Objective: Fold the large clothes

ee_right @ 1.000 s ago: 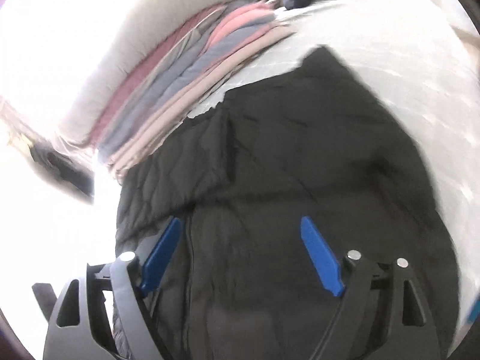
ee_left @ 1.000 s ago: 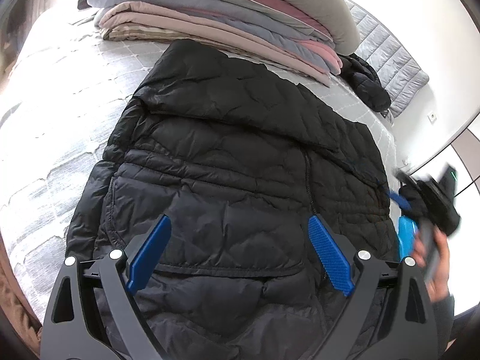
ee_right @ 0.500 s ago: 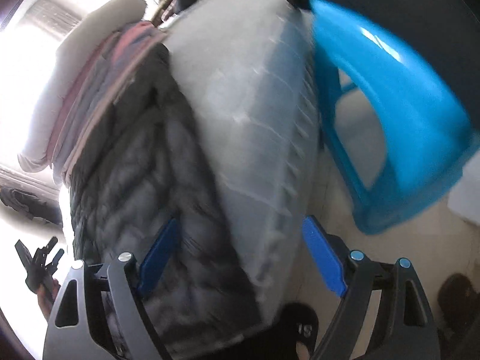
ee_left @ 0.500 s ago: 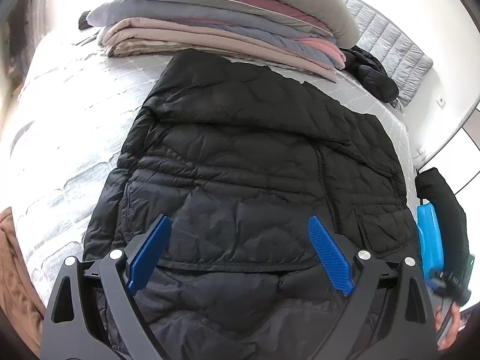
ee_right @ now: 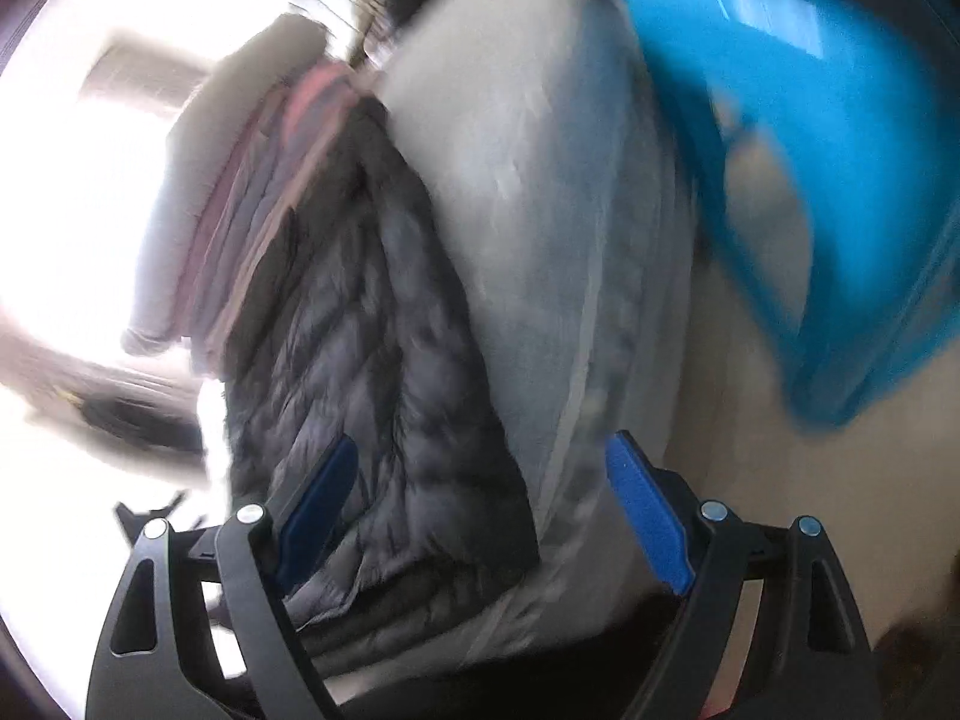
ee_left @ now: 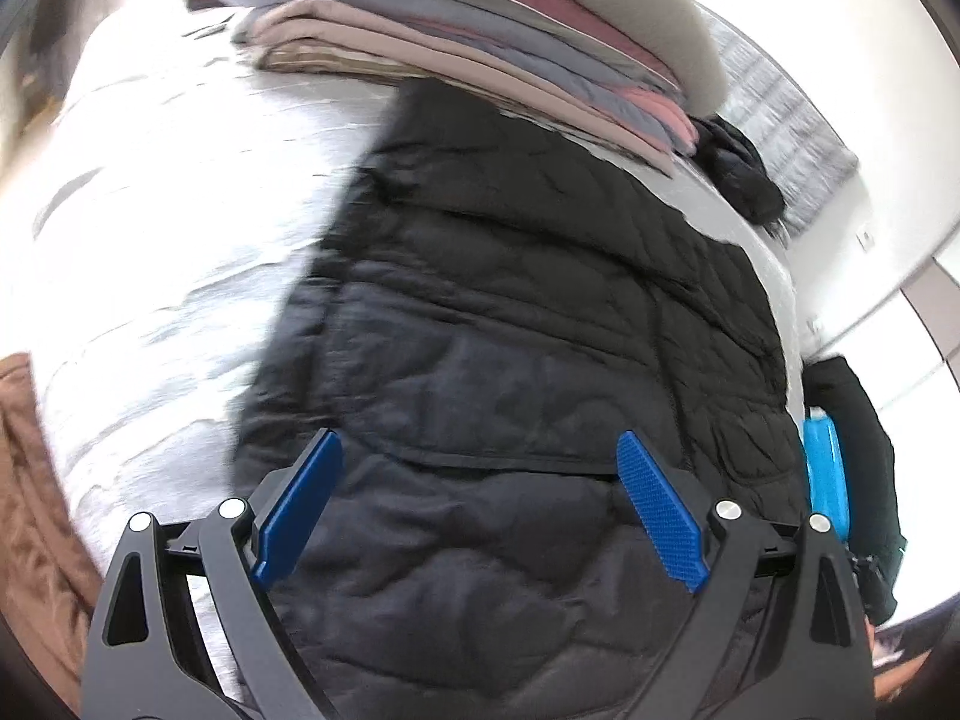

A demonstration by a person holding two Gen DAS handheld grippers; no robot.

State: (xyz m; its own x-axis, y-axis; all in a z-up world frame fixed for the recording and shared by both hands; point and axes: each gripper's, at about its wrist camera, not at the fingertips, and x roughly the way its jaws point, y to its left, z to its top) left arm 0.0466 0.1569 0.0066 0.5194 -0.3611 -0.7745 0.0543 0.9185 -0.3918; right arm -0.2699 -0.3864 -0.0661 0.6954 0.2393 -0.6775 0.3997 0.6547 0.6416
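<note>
Swung the right hand-held gripper (ee_right: 480, 510) off the jacket (ee_left: 510, 330) within the last second to the bed (ee_right: 540, 210) edge, jaws wide and empty, jacket's side ahead to the left, blue stool (ee_right: 810, 150) ahead to the right. Kept the left hand-held gripper (ee_left: 480, 510) open and empty above the jacket's near end, shifted a little sideways. Probably set up for lifting the jacket's edge; no fold begun.
</note>
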